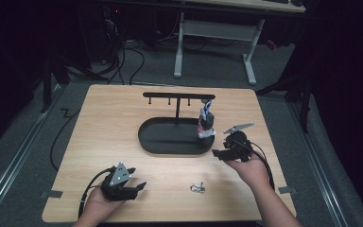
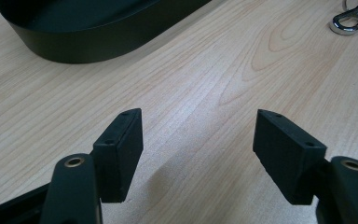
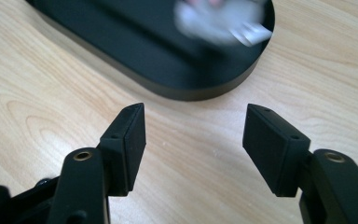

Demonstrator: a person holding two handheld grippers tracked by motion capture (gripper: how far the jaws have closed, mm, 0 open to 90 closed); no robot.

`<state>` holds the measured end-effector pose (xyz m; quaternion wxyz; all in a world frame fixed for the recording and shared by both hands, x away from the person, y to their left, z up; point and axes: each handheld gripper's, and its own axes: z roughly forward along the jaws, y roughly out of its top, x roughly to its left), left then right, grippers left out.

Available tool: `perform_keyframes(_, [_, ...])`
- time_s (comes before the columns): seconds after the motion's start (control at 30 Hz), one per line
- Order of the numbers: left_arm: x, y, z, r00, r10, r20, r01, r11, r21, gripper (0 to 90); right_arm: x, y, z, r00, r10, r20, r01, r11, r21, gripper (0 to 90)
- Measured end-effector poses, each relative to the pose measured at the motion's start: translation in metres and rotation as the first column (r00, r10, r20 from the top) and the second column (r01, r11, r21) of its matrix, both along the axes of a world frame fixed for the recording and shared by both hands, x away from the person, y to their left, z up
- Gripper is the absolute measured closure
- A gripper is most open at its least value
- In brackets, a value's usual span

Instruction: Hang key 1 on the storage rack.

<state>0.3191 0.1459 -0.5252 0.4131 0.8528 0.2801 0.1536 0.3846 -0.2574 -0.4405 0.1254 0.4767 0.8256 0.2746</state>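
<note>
A black oval tray (image 1: 144, 137) sits mid-table with a T-shaped hanger stand (image 1: 178, 96) rising from it. A small figure-like keychain (image 1: 206, 122) hangs from the bar's right end, over the tray's right side; it shows as a blurred white shape (image 3: 219, 18) in the right gripper view. A silver clasp (image 1: 197, 187) lies on the wood near the front edge. My left gripper (image 1: 138, 178) rests at the front left, open and empty (image 2: 198, 140), with the clasp (image 2: 352, 19) off to its right. My right gripper (image 1: 220, 144) is just right of the tray's near end, open and empty (image 3: 196, 135).
The wooden table (image 1: 104, 123) is bare to the left of the tray. The tray's rim (image 2: 74, 51) lies ahead of the left gripper, and its rounded end (image 3: 186, 91) lies close ahead of the right one. Desk legs (image 1: 249, 61) and cables stand on the floor beyond.
</note>
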Motion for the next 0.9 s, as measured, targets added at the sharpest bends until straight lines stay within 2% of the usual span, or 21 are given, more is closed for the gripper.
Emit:
perform_keyframes(0.07, [0.0, -0.001, -0.001, 1.0, 0.001, 0.001, -0.001, 1.0, 0.0, 33.8, -0.01, -0.004, -0.008, 0.9997, -0.004, 0.025, 0.003, 0.999, 0.033, 39.5])
perform_keyframes(0.17, [0.0, -0.002, -0.001, 1.0, -0.005, 0.0, 0.005, 1.0, 0.008, 33.8, -0.027, -0.009, -0.025, 0.9989, -0.019, 0.042, 0.016, 0.998, 0.053, 41.3])
perform_keyframes(0.23, [0.0, -0.002, -0.001, 1.0, -0.006, 0.001, 0.006, 1.0, 0.008, 33.8, -0.042, -0.012, -0.038, 0.9976, -0.029, 0.062, 0.023, 0.995, 0.101, 42.3])
perform_keyframes(0.27, [0.0, -0.002, -0.001, 1.0, -0.006, 0.001, 0.006, 1.0, 0.008, 33.8, -0.049, -0.013, -0.042, 0.9967, -0.034, 0.074, 0.026, 0.994, 0.105, 42.6])
perform_keyframes(0.4, [-0.001, -0.003, -0.001, 1.0, -0.008, -0.001, 0.008, 0.9999, 0.011, 33.8, -0.074, -0.016, -0.057, 0.9918, -0.064, 0.111, 0.046, 0.986, 0.159, 39.7])
perform_keyframes(0.47, [-0.001, -0.004, -0.001, 1.0, -0.009, -0.001, 0.009, 0.9999, 0.013, 33.8, -0.09, -0.016, -0.066, 0.9871, -0.085, 0.135, 0.056, 0.977, 0.205, 40.2])
perform_keyframes(0.5, [-0.001, -0.005, -0.001, 0.9999, -0.012, 0.0, 0.012, 0.9999, 0.011, 33.8, -0.095, -0.017, -0.068, 0.9909, -0.075, 0.111, 0.047, 0.97, 0.239, 38.1])
perform_keyframes(0.53, [-0.001, -0.006, -0.001, 0.9999, -0.014, 0.001, 0.014, 0.9999, 0.009, 33.8, -0.098, -0.015, -0.067, 0.994, -0.052, 0.096, 0.026, 0.967, 0.253, 37.7])
perform_keyframes(0.6, [-0.002, -0.008, -0.001, 0.9998, -0.02, 0.0, 0.02, 0.9996, 0.017, 33.8, -0.104, -0.01, -0.065, 0.9929, -0.033, 0.115, 0.004, 0.971, 0.241, 39.2])
perform_keyframes(0.67, [-0.001, -0.009, -0.002, 0.9997, -0.023, -0.002, 0.023, 0.9994, 0.025, 33.8, -0.107, -0.004, -0.067, 0.9954, -0.009, 0.095, -0.017, 0.964, 0.264, 39.3])
perform_keyframes(0.7, [-0.001, -0.01, -0.003, 0.9998, -0.022, -0.002, 0.022, 0.9995, 0.023, 33.8, -0.107, 0.003, -0.069, 0.9961, 0.014, 0.087, -0.037, 0.964, 0.262, 39.6])
perform_keyframes(0.8, [-0.002, -0.012, -0.003, 0.9997, -0.026, -0.005, 0.026, 0.9992, 0.03, 33.7, -0.106, 0.016, -0.073, 0.9949, 0.059, 0.081, -0.077, 0.97, 0.231, 43.1])
perform_keyframes(0.9, [-0.003, -0.012, -0.003, 0.9996, -0.029, -0.003, 0.029, 0.9991, 0.031, 33.7, -0.105, 0.028, -0.077, 0.9922, 0.094, 0.082, -0.109, 0.974, 0.199, 52.7])
